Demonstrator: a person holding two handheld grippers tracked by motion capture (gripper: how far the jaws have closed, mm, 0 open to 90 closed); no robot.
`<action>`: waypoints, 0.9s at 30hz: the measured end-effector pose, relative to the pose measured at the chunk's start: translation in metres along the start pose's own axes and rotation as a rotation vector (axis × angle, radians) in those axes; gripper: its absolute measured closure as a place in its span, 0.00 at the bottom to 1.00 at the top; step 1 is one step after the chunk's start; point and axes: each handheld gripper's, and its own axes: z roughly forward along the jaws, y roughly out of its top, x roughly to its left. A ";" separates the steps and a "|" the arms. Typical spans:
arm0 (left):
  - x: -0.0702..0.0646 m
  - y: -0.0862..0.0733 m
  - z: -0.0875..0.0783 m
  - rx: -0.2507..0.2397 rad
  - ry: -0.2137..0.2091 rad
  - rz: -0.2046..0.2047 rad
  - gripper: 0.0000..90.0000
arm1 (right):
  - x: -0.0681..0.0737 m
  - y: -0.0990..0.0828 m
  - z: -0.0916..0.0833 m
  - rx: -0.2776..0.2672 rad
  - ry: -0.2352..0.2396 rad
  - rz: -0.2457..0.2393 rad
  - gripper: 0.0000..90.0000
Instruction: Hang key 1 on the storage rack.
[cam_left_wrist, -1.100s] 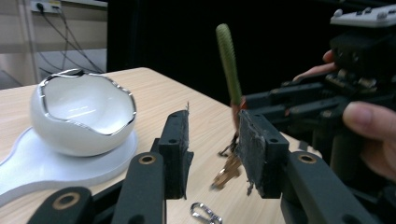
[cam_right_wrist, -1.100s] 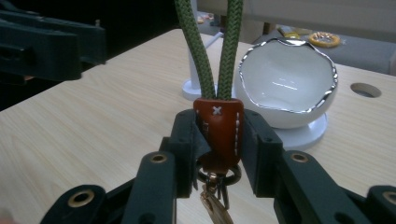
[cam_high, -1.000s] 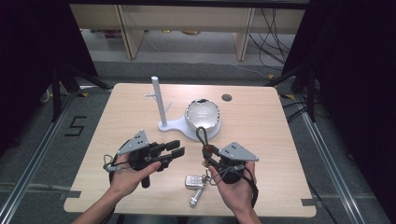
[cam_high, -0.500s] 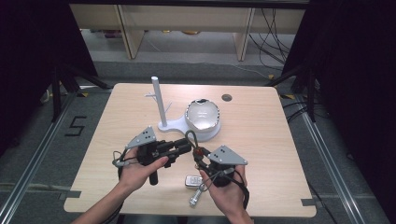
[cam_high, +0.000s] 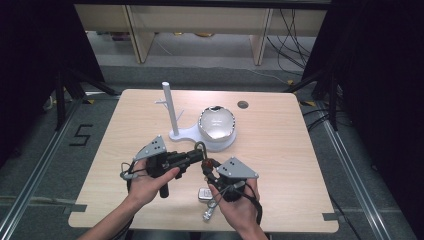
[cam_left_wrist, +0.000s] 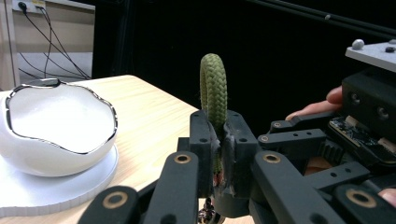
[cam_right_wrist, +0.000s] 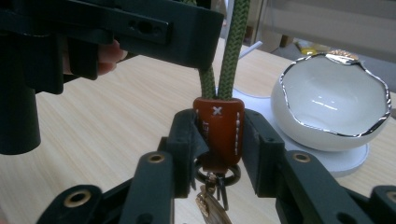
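Midway along the table's near edge, the left gripper has just clamped its jaws on the keychain's green braided cord loop, while the right gripper, its jaws just easing, hugs the brown leather tab, keys dangling. A clean handover likely needs the left grip firm before the right fully lets go, near the white bowl and stand.
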 end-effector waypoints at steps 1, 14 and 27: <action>0.000 0.000 -0.001 -0.002 0.005 0.006 0.92 | -0.001 0.001 0.000 0.008 0.014 -0.004 0.73; 0.035 0.007 -0.028 0.003 0.235 0.072 0.92 | -0.018 -0.016 -0.015 0.013 -0.030 0.045 0.67; 0.077 0.013 -0.059 0.001 0.430 0.056 0.93 | -0.044 -0.041 -0.034 0.065 -0.132 0.100 0.68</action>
